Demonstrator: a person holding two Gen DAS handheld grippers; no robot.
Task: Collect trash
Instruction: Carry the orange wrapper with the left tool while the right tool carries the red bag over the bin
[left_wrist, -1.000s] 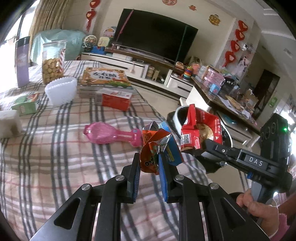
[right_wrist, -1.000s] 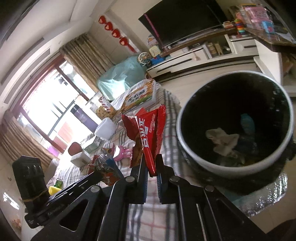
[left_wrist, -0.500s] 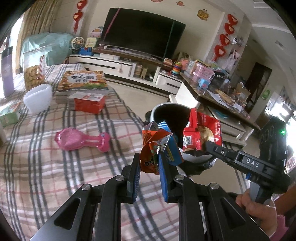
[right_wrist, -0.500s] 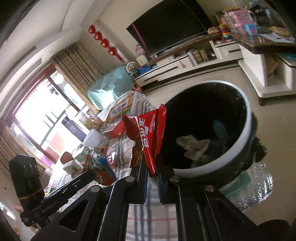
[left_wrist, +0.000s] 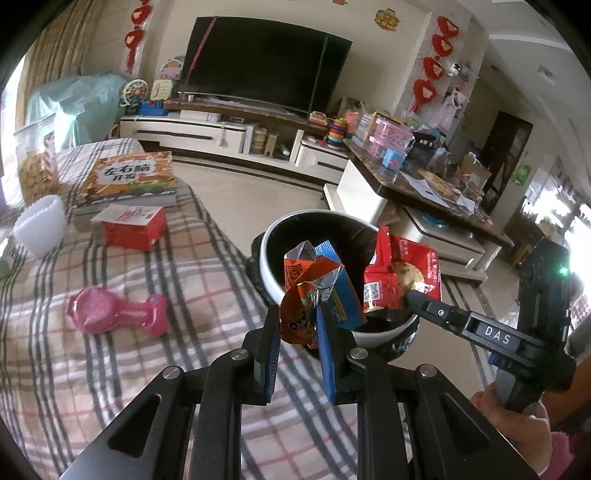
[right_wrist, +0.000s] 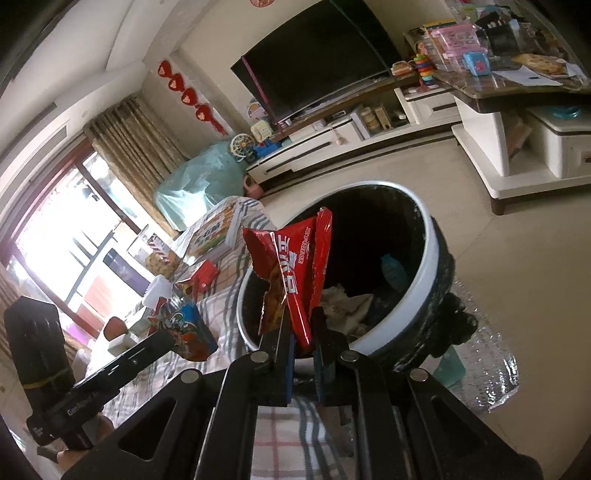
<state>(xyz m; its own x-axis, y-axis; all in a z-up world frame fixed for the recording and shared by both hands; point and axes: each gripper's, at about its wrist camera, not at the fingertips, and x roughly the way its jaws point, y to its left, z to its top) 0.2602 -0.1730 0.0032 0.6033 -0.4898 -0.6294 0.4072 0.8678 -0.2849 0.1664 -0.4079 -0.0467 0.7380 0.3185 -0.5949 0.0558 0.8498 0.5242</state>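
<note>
Left wrist view showed that both wrappers had come from above the table to the trash bin (left_wrist: 269, 236): the left gripper (left_wrist: 301, 332) pinched the orange-blue wrapper (left_wrist: 314, 291) at its near rim, the right gripper (right_wrist: 303, 328) pinched the red wrapper (right_wrist: 299, 266) over the opening, so release seemed next.

Your left tool (left_wrist: 297, 338) pinches a crumpled orange-and-blue snack wrapper (left_wrist: 316, 291), its torn foil top upright. Your right tool (right_wrist: 303, 334) clamps a red snack bag (right_wrist: 295, 269), folded and standing on end. Both hang at the white rim of the black-lined trash bin (right_wrist: 430, 266), which holds crumpled paper.
</note>
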